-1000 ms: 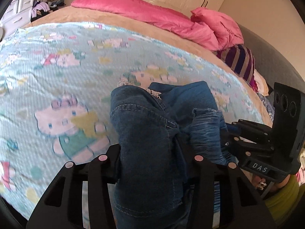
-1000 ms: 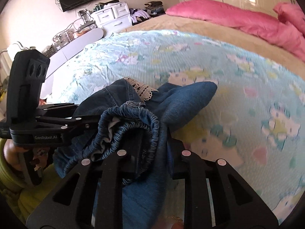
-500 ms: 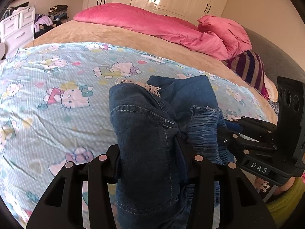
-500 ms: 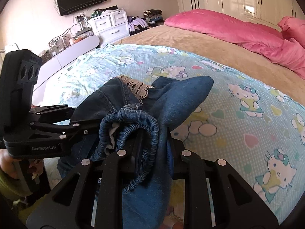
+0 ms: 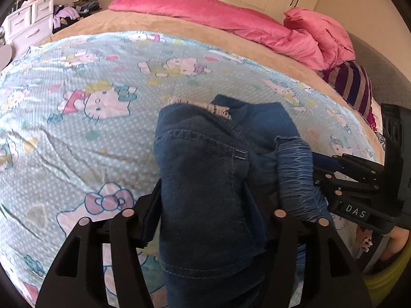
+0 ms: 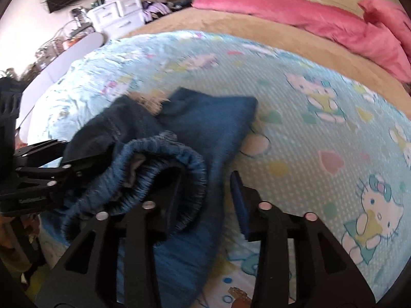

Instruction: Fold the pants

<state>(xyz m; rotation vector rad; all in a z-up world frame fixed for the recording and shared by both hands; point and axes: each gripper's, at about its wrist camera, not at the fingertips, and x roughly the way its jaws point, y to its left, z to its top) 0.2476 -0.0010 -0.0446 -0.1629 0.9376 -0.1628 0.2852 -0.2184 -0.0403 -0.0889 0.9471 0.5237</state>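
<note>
left gripper (image 5: 203, 205): jaws closed on a thick fold of the jeans (image 5: 210, 179); denim fills the gap between the fingers and drapes over them toward the camera. right gripper (image 6: 205, 195): jaws spread; right finger pad (image 6: 240, 202) stands bare, apart from the cloth. the elastic waistband (image 6: 164, 159) curls over the left finger; whether it is pinched or only draped there, cannot tell.

jeans bunched in a heap at the near edge of the bed, on the light-blue cartoon-cat blanket (image 5: 77, 107). lace trim (image 5: 218, 107) shows at the far edge of the heap. one blunt denim corner (image 6: 231, 110) points out to the right in the right wrist view.

open room: flat blanket spreads wide beyond and to both sides of the heap. further back a tan cover (image 5: 179, 28), then pink bedding (image 5: 231, 18) along the head of the bed. striped cushion (image 5: 357, 89) near the right bed edge. white drawers (image 6: 118, 12) off the bed's left side.

right wrist view is motion-blurred.
</note>
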